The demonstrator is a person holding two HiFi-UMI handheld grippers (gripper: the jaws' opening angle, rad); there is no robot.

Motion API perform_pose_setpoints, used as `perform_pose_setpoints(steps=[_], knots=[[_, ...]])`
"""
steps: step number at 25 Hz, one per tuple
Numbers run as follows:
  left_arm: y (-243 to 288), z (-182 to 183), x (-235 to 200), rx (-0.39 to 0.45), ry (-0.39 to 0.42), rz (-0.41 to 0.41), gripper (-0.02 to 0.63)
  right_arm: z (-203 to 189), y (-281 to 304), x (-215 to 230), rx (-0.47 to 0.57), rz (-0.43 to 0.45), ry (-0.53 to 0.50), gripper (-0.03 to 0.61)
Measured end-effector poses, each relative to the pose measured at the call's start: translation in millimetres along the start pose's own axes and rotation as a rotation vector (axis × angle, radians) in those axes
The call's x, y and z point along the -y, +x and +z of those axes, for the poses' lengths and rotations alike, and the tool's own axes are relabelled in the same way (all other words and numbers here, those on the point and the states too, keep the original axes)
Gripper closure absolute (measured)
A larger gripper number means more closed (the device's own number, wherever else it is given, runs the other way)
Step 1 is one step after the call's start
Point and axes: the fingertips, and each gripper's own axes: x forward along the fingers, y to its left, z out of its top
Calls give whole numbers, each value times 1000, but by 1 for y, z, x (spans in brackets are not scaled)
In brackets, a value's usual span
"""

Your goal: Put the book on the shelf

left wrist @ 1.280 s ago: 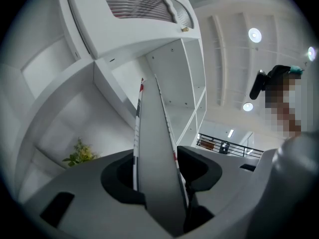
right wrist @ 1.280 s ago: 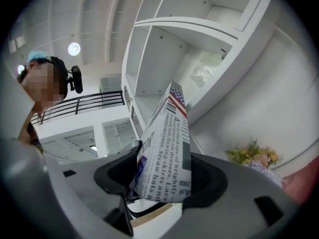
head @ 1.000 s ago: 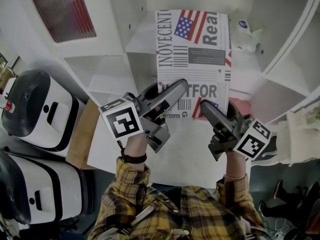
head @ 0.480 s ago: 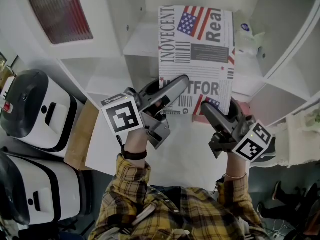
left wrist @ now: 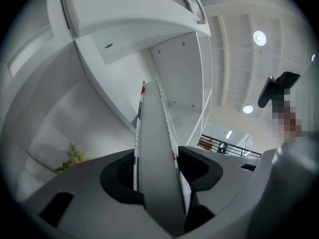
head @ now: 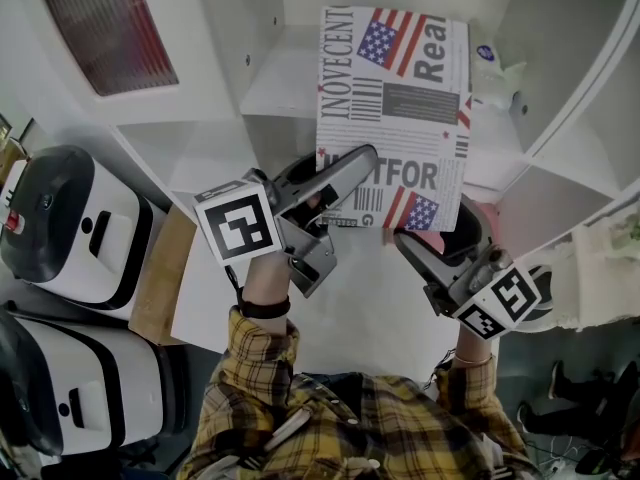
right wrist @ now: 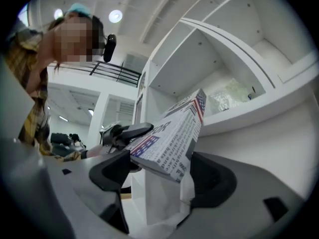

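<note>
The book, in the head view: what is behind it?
Behind the book, white shelf boards show at its edges; whatever stands directly behind is covered.

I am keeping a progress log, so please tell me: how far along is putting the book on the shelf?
Done: the book is lifted and held before the white shelf. In hand: the left gripper is clamped on its edge; the right gripper has its jaws apart around a lower corner. Left: set it into a compartment and let go.
</note>
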Motion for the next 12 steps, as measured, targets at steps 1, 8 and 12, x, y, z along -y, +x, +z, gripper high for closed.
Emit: perform_pose_setpoints(steps=[1,8,12], knots=[[0,0,0,-5,-9,6,388,-1,0,0,-19,-9,-20,223],[0,0,-1,-11,-18,19,388,-6,0,-1,-31,-36,-125,222],[-2,2,-1,-3,14,17,388,-6,3,2,-5,-93,-174,222]])
